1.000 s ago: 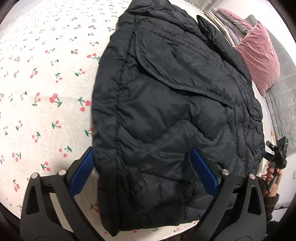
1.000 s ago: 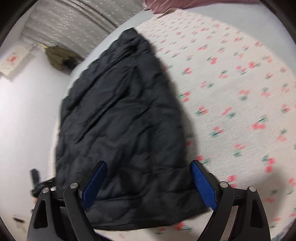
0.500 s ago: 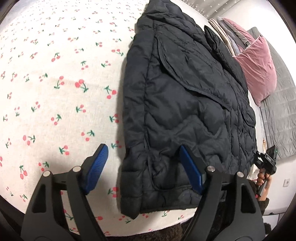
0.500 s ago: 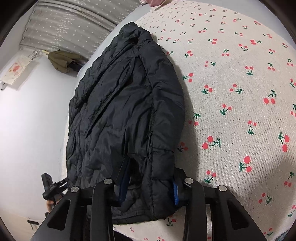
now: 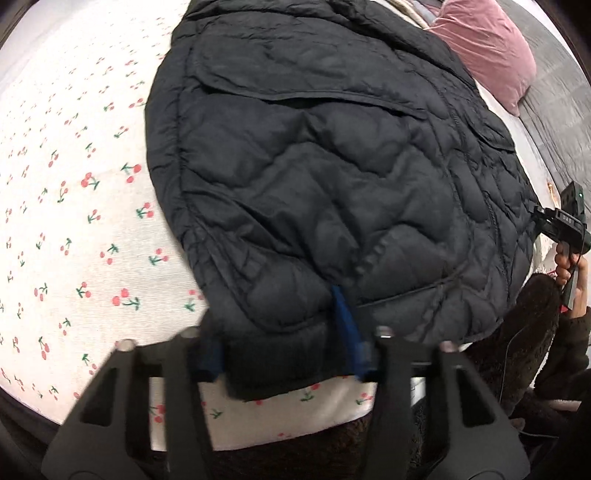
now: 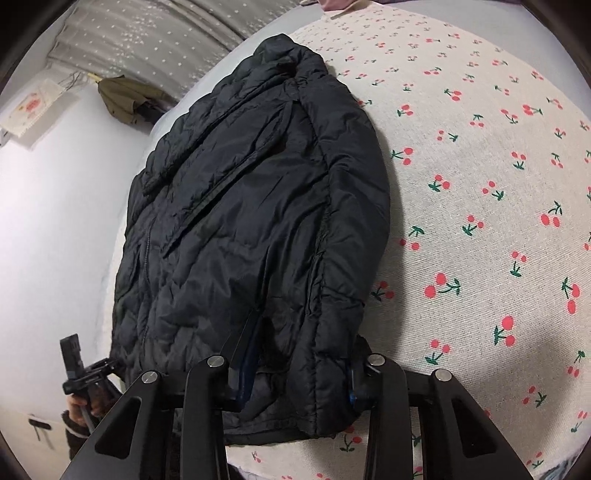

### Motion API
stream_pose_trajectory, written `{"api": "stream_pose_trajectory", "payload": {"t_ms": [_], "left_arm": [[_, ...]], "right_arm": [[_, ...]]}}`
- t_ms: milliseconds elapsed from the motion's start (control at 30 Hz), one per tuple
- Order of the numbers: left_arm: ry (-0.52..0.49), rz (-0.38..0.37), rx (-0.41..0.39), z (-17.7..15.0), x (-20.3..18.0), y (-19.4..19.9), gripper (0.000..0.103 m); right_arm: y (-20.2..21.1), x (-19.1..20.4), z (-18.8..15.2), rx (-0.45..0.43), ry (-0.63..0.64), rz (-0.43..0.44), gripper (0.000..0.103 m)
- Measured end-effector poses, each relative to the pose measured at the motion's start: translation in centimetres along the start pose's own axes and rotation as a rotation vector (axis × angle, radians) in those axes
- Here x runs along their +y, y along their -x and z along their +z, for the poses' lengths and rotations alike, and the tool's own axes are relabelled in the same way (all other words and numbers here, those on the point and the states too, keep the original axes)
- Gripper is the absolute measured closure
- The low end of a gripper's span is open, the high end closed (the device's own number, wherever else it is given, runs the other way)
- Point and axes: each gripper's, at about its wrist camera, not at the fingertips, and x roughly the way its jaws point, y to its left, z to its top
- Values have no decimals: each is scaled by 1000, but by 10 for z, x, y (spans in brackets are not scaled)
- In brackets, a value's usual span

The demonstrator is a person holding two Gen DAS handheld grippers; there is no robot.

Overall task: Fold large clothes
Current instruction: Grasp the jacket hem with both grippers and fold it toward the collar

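Note:
A black quilted jacket (image 5: pixel 332 166) lies flat on the cherry-print bedsheet (image 5: pixel 74 221), collar at the far end. My left gripper (image 5: pixel 273 325) has its jaws closing on the near hem, and the blue pads (image 5: pixel 347 332) press into the fabric on both sides. In the right wrist view the same jacket (image 6: pixel 251 221) runs away from me. My right gripper (image 6: pixel 301 354) is closing on the other hem corner, with bunched fabric squeezed between its pads (image 6: pixel 245 365). Each view shows the other gripper small at the bed's edge, held in a hand (image 5: pixel 565 262).
A pink velvet pillow (image 5: pixel 487 48) and a grey blanket (image 5: pixel 561 110) lie beyond the jacket. A dark fuzzy sleeve (image 5: pixel 532 325) is at the bed's near edge. A grey starry curtain (image 6: pixel 147 33) and an olive garment (image 6: pixel 125 96) hang by the white wall.
Both grippers stood open over the hem a second ago. The right one clamped the hem corner first; the left slid along the hem and its jaws came together on the fabric.

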Motion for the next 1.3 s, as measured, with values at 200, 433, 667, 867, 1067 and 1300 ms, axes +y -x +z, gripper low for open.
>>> {"api": "stream_pose_trajectory", "payload": {"t_ms": [200,433,667,867,1067,1300], "left_arm": [[-23,52,-56,0,-30,4,81],[-52,93,-152,-5,-53,20,87],[-70,-50,-305,-26,-53,76,88],[-60,-206,-340,-48,-51,125,88],[-65,-264,-413,-50,-51,166,88],[10,-207,-491,-1,-34,164,88]], "right_arm": [[10,12,-2,-35,53,-17,87],[35,35,-7,-111,118,-30,92],[69,52,-11,-175,141,21,92],[111,72,-24,-225,170,55,92],[161,89,-26,-315,230,70,92],[158,85,10,-356,216,71,92]]}}
